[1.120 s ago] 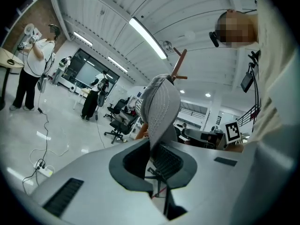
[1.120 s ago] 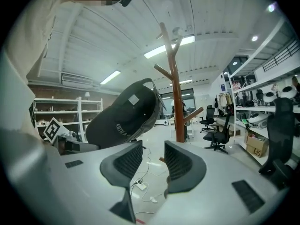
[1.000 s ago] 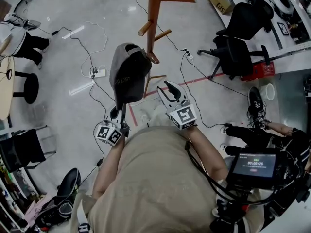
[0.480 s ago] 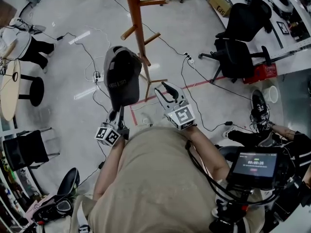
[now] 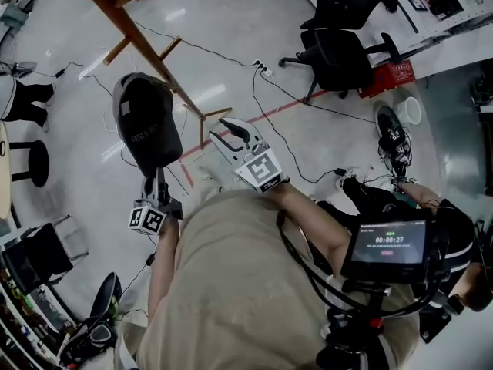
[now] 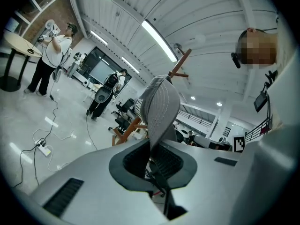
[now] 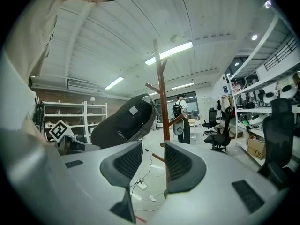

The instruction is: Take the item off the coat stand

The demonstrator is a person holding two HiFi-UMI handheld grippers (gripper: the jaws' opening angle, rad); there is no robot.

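Cap (image 5: 146, 122), pinched in left gripper (image 5: 157, 179), drawn off low peg of coat stand (image 5: 142, 45); now just beside its trunk. Stand slants up-left in head view, was near upright. Timer screen (image 5: 387, 245) one second on.

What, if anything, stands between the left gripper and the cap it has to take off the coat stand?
Nothing visible does. The left gripper is shut on the cap, which is held up beside the coat stand.
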